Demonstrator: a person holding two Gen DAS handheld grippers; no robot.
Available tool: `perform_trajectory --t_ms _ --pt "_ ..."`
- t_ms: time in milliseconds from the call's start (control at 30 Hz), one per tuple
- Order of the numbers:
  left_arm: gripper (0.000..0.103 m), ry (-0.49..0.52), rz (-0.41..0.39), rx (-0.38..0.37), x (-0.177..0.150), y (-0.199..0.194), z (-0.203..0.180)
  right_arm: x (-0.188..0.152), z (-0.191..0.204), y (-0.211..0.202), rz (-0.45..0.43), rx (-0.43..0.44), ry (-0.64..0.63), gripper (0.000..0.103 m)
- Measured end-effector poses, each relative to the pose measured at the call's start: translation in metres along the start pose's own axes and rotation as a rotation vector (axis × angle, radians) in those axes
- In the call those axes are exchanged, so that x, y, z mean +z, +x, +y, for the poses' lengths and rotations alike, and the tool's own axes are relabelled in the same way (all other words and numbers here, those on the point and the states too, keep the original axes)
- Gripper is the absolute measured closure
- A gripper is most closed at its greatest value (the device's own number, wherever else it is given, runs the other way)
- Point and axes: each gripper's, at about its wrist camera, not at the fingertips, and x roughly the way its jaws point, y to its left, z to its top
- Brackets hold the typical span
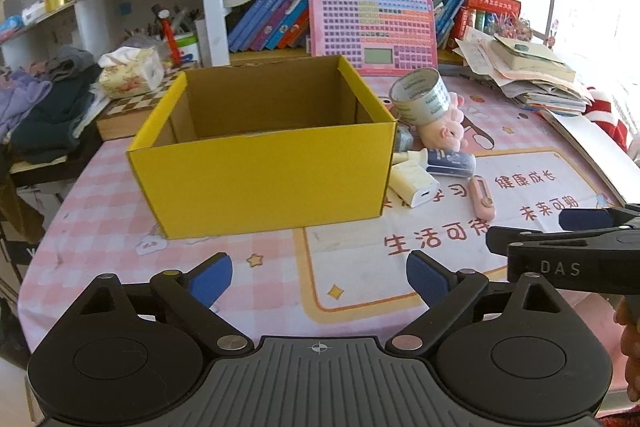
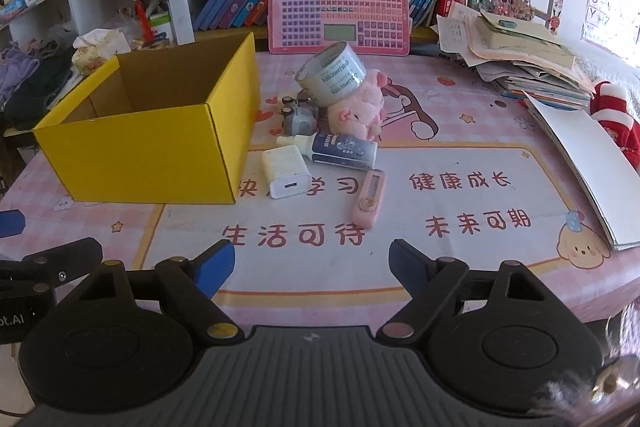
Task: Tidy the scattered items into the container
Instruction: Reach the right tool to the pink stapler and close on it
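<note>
An open yellow cardboard box [image 1: 264,183] [image 2: 148,159] stands on the pink table mat; no items show inside it. To its right lie a roll of clear tape [image 2: 330,73] [image 1: 422,95] leaning on a pink plush pig [image 2: 358,111] [image 1: 446,131], a small grey toy [image 2: 298,117], a dark blue bottle with a white cap [image 2: 340,150] [image 1: 450,163], a white charger [image 2: 286,173] [image 1: 414,185] and a pink utility knife [image 2: 370,199] [image 1: 482,197]. My left gripper [image 1: 318,281] is open and empty in front of the box. My right gripper [image 2: 312,265] is open and empty, near the knife.
A pink keyboard toy [image 2: 338,11] leans on the bookshelf behind. A stack of papers and books [image 2: 528,55] and a white board [image 2: 580,155] lie at the right. A tissue box [image 1: 130,75] and clothes [image 1: 44,107] sit at the left.
</note>
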Motion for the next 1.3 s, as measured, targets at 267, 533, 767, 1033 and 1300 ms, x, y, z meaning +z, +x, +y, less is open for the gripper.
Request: perform_trajectory --t_ms 267,533,767,1033,1300 --pt "0.025 0.043 0.016 -0.041 0.014 0.028 -0.021 0.016 -0.017 0.028 0.032 -0.002 0.007 0.028" --pt "0.039 0.130 0.048 -0.125 0.028 0.054 -0.056 0.030 -0.041 0.057 0.077 -0.009 0.030 0.042" --pt "0.040 0.214 0.075 -0.158 0.037 0.078 -0.088 0.043 -0.058 0.086 0.117 0.016 0.022 0.043" --pt "0.048 0.243 0.105 -0.112 0.048 0.102 -0.107 0.056 -0.072 0.123 0.188 0.081 0.006 0.051" --pt "0.048 0.234 0.132 -0.052 0.060 0.117 -0.119 0.061 -0.083 0.149 0.252 0.111 -0.027 0.069"
